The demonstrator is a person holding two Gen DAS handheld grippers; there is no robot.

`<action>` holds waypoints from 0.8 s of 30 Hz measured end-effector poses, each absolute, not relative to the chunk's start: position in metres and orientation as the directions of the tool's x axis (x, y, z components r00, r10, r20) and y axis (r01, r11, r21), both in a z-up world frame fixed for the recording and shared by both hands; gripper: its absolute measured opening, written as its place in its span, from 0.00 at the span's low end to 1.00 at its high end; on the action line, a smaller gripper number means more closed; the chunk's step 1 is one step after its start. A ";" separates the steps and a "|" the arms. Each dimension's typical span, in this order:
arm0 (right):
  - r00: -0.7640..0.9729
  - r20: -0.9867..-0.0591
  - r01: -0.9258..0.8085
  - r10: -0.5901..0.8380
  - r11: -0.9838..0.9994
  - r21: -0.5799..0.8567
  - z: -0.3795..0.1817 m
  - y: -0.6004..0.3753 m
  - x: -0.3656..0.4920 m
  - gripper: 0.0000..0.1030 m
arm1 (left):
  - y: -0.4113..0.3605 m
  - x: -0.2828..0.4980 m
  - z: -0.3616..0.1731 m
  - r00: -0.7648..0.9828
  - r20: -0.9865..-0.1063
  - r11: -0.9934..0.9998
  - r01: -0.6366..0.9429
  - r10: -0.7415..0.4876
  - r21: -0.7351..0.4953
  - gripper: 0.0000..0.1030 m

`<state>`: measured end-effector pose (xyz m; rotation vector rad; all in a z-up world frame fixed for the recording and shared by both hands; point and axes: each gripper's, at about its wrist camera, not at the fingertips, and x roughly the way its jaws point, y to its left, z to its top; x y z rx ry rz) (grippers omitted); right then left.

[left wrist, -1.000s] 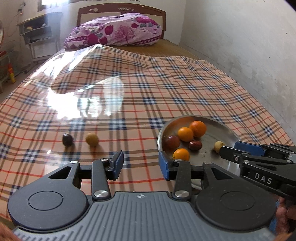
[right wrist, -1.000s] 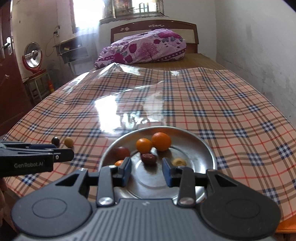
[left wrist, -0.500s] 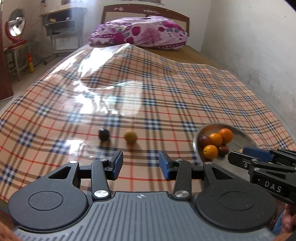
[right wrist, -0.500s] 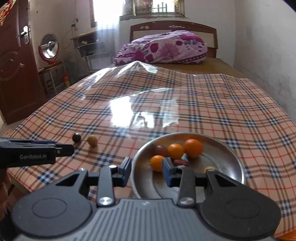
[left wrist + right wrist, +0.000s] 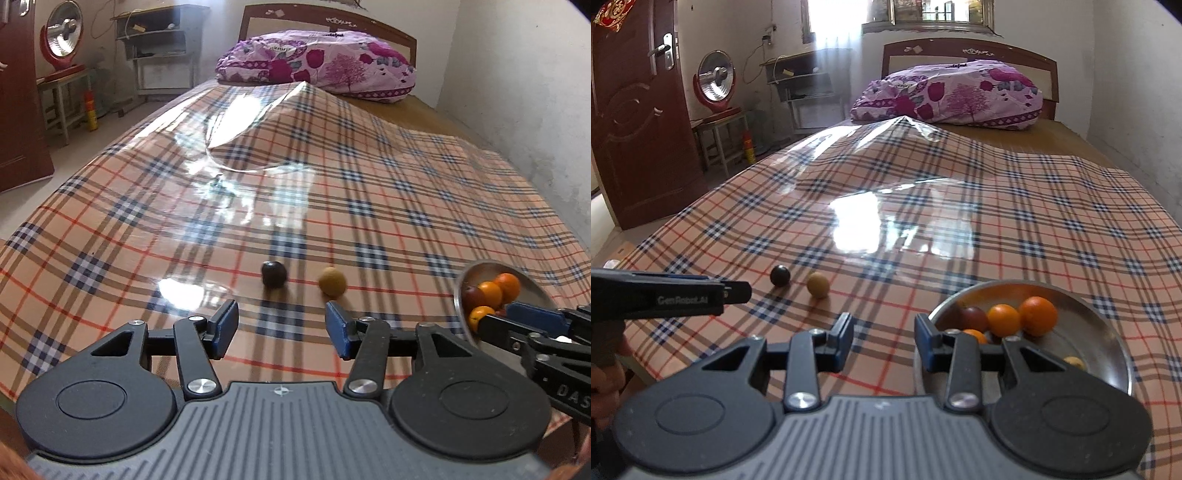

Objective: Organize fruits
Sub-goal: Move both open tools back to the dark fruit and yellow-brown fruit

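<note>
A dark round fruit (image 5: 274, 274) and a yellow-brown fruit (image 5: 332, 281) lie on the plaid cloth just ahead of my open, empty left gripper (image 5: 281, 328). Both show in the right wrist view, the dark fruit (image 5: 780, 275) and the yellow-brown fruit (image 5: 817, 284). A metal plate (image 5: 1108, 317) holds several fruits: oranges (image 5: 1038, 315), a dark red one (image 5: 975, 319) and a small yellow one (image 5: 1074, 362). My right gripper (image 5: 883, 343) is open and empty at the plate's left rim. The plate (image 5: 480, 267) sits at the right in the left wrist view.
The plaid plastic-covered cloth (image 5: 295, 177) spans a bed, with a raised fold at the back. A purple floral pillow (image 5: 949, 96) lies by the headboard. A wall runs along the right; a door (image 5: 635, 122), a stool and a red fan (image 5: 714, 83) stand left.
Both grippers have swung left. The two loose fruits are now centred ahead of my left gripper, and the plate has slid to the right in both views.
</note>
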<state>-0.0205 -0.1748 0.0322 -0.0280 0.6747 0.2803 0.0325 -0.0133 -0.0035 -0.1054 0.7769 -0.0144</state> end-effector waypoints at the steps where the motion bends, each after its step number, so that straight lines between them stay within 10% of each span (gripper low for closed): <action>1: 0.743 -0.621 -0.267 0.249 0.961 0.066 0.032 -0.173 -0.019 0.37 | -0.012 0.036 -0.006 0.710 -0.703 0.995 -0.030 -0.045 -0.095 0.60; 24: 0.711 -0.648 -0.271 0.273 0.957 0.105 0.008 -0.147 0.027 0.37 | -0.005 0.101 -0.049 0.684 -0.728 0.999 0.025 -0.051 -0.047 0.58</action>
